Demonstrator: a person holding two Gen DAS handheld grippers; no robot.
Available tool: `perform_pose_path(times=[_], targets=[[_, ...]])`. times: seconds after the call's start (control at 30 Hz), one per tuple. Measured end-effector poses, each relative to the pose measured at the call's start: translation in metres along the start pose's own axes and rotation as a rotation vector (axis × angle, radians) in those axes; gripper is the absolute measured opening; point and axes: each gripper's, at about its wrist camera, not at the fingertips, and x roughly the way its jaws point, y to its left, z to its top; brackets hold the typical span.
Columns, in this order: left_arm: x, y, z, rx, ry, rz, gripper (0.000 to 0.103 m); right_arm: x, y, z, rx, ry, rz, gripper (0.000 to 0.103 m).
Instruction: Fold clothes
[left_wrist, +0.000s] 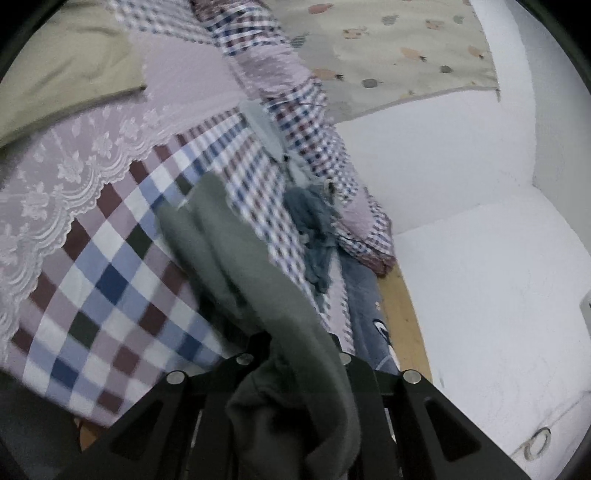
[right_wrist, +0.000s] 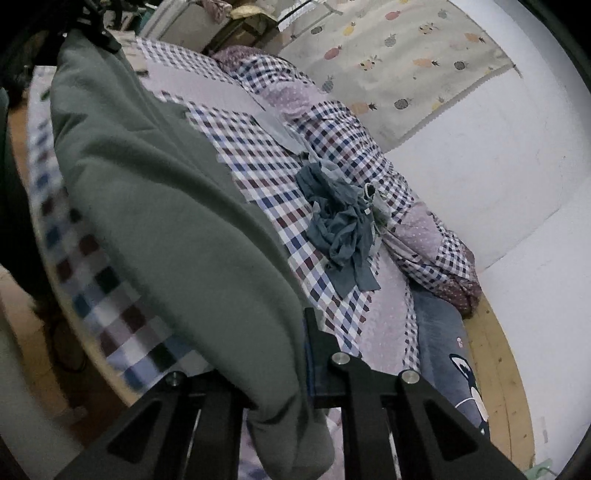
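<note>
Left gripper (left_wrist: 295, 354): jaws pinch a bunched edge of the green garment (left_wrist: 236, 258); cloth fills the gap and spills down over the frame.
Right gripper (right_wrist: 291, 354): jaws closed on another edge of the same green garment (right_wrist: 166, 206); cloth drapes over the near finger.
Garment position: hangs between the two grippers, stretched as a broad sheet ahead of the right jaws, lifted off the bed below.
Handling, judged: soft, thick, fleece-like knit; fairly light but limp, so it sags and twists between holds. Not slippery, not fragile. Best held at hems or corners, both sides level, so the sheet hangs flat.
Beyond the jaws: checked bedspread (right_wrist: 280, 192), smooth woven cotton with pale dotted panels.
Further ahead: crumpled blue-grey cloth (right_wrist: 340, 229), thin, heavily creased, lying on the bedspread.
Right of the jaws: rolled checked quilt (right_wrist: 424, 221) by the white wall (right_wrist: 498, 177).
Far left: lace-edged cover (left_wrist: 66, 177), patterned, scalloped.
</note>
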Motion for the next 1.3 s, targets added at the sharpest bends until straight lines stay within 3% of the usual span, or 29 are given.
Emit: perform_pose_path(times=[0.27, 0.47, 0.67, 0.9, 1.1, 1.2, 1.23, 1.3], targets=[[-0.067, -0.088, -0.010, 0.067, -0.070, -0.117, 0.010, -0.090, -0.042, 0.016, 0.006, -0.043, 0.018, 0.009], [-0.063, -0.101, 0.004, 0.047, -0.045, -0.075, 0.010, -0.107, -0.078, 0.034, 0.060, -0.004, 0.101, 0.012], [-0.033, -0.074, 0.018, -0.037, -0.014, 0.010, 0.010, -0.052, -0.079, 0.036, 0.088, 0.064, 0.199, 0.012], [0.035, -0.034, 0.051, -0.138, 0.033, 0.143, 0.010, 0.041, -0.078, 0.046, 0.085, 0.144, 0.229, 0.012], [0.085, -0.021, 0.093, -0.236, 0.052, 0.173, 0.013, 0.121, -0.097, 0.063, 0.120, 0.212, 0.290, 0.014], [0.110, -0.014, 0.114, -0.272, 0.058, 0.213, 0.019, 0.159, -0.105, 0.067, 0.136, 0.260, 0.308, 0.022], [0.117, -0.011, 0.120, -0.280, 0.051, 0.220, 0.021, 0.174, -0.109, 0.069, 0.149, 0.280, 0.299, 0.030], [0.126, -0.006, 0.131, -0.292, 0.022, 0.224, 0.034, 0.199, -0.121, 0.071, 0.193, 0.306, 0.231, 0.040]])
